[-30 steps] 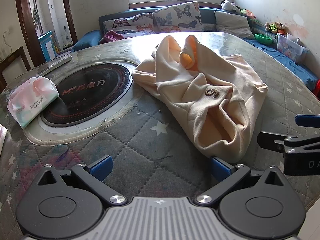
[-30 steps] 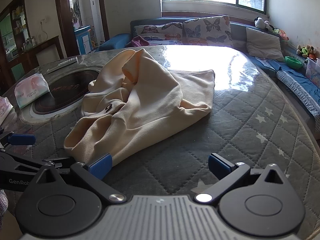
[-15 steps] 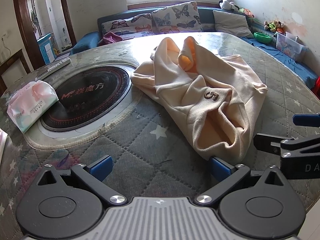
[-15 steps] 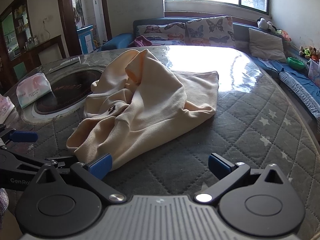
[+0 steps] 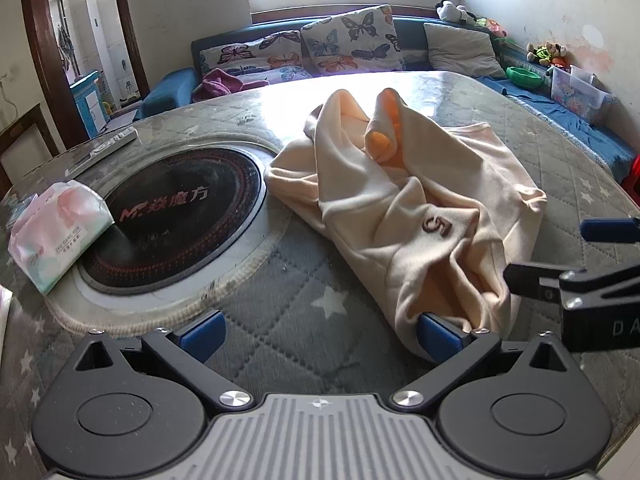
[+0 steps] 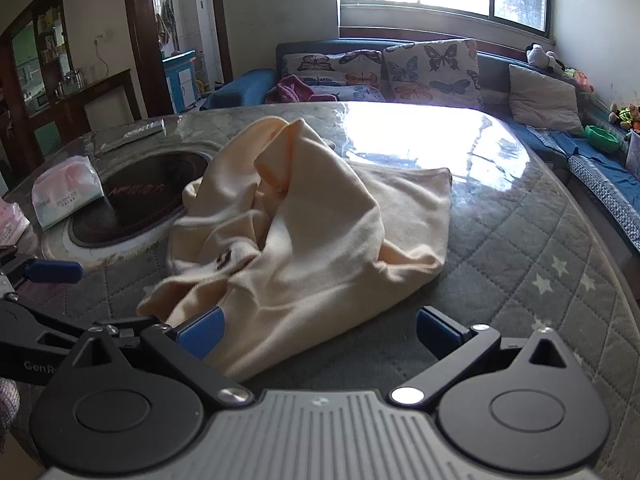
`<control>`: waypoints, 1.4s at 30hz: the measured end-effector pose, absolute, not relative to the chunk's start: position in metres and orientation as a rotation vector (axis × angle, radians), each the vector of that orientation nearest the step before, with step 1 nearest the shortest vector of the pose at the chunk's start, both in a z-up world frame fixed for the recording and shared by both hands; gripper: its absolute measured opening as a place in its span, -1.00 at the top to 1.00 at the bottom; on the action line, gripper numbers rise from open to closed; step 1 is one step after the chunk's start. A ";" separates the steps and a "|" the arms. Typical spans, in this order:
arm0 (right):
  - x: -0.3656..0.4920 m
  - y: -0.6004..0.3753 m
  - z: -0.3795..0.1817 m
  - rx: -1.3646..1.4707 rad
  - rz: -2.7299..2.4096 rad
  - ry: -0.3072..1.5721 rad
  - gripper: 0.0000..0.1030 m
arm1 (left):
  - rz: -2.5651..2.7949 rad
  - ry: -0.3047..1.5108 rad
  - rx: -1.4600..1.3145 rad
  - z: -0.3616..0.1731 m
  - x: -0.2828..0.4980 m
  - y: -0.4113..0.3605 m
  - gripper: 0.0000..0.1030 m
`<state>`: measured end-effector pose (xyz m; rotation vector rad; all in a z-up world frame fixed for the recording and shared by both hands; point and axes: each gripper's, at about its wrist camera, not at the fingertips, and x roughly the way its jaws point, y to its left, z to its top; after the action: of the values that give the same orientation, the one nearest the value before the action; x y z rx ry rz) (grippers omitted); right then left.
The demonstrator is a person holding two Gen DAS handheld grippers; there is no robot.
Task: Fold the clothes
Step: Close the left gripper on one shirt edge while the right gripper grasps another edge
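Cream-coloured cotton garment [image 5: 404, 208] w/ a small brown "5" mark lies crumpled in a heap on the round tabletop [image 5: 288, 320], which has a grey quilted star-print cover; the heap sits right of the black round inset plate w/ red lettering [image 5: 172, 220] at the tabletop's centre, its near end reaching toward the near edge. Left claw [image 5: 320, 330] is spread wide, nothing clamped; its right blue pad touches the garment's near folded end, left pad over bare cover. Right claw [image 6: 320, 330] is also wide apart, gripping nothing; its left blue pad sits at the garment's near edge, right pad over bare cover. In the left wrist view the right claw's black arm & blue tip show at the right side, just beside the heap. Pink-and-white soft tissue pack [image 5: 56, 232] rests on the plate's left rim, near the tabletop's left edge. Behind the far edge: blue sofa w/ butterfly-print cushions [image 6: 384, 68] under a bright window.
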<state>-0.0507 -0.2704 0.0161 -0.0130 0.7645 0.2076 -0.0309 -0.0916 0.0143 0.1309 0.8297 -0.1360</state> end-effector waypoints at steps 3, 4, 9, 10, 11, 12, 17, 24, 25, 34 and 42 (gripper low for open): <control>-0.040 -0.271 0.024 -0.007 0.225 0.746 -1.00 | -0.154 0.833 0.118 0.018 -0.025 -0.088 -1.00; -0.035 -0.270 0.026 -0.013 0.232 0.743 -1.00 | -0.160 0.830 0.115 0.021 -0.023 -0.086 -1.00; -0.005 -0.268 0.038 -0.040 0.253 0.706 -1.00 | -0.171 0.802 0.086 0.034 -0.009 -0.076 -1.00; 0.003 -0.267 0.039 -0.043 0.253 0.700 -0.96 | -0.169 0.798 0.084 0.036 -0.004 -0.074 -1.00; 0.011 -0.266 0.041 -0.047 0.253 0.694 -0.93 | -0.164 0.793 0.085 0.038 0.001 -0.072 -1.00; 0.019 -0.266 0.042 -0.050 0.254 0.688 -0.84 | -0.158 0.787 0.088 0.040 0.006 -0.071 -1.00; 0.060 -0.262 0.041 -0.077 0.277 0.698 -0.66 | -0.140 0.759 0.103 0.046 0.033 -0.065 -1.00; 0.108 -0.248 0.029 -0.106 0.331 0.717 -0.17 | -0.157 0.731 0.135 0.049 0.073 -0.068 -0.99; 0.114 -0.247 0.027 -0.113 0.331 0.720 0.03 | -0.160 0.727 0.139 0.050 0.078 -0.070 -0.99; 0.118 -0.276 0.028 0.001 0.328 0.712 0.76 | -0.249 0.675 0.171 0.055 0.137 -0.095 -0.83; 0.120 -0.303 0.030 0.031 0.299 0.718 0.79 | -0.296 0.739 0.199 0.028 0.186 -0.115 -0.14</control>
<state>0.1195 -0.3034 0.0297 0.0308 0.7180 0.2986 0.1861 -0.1150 0.0281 0.1994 0.7391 -0.2964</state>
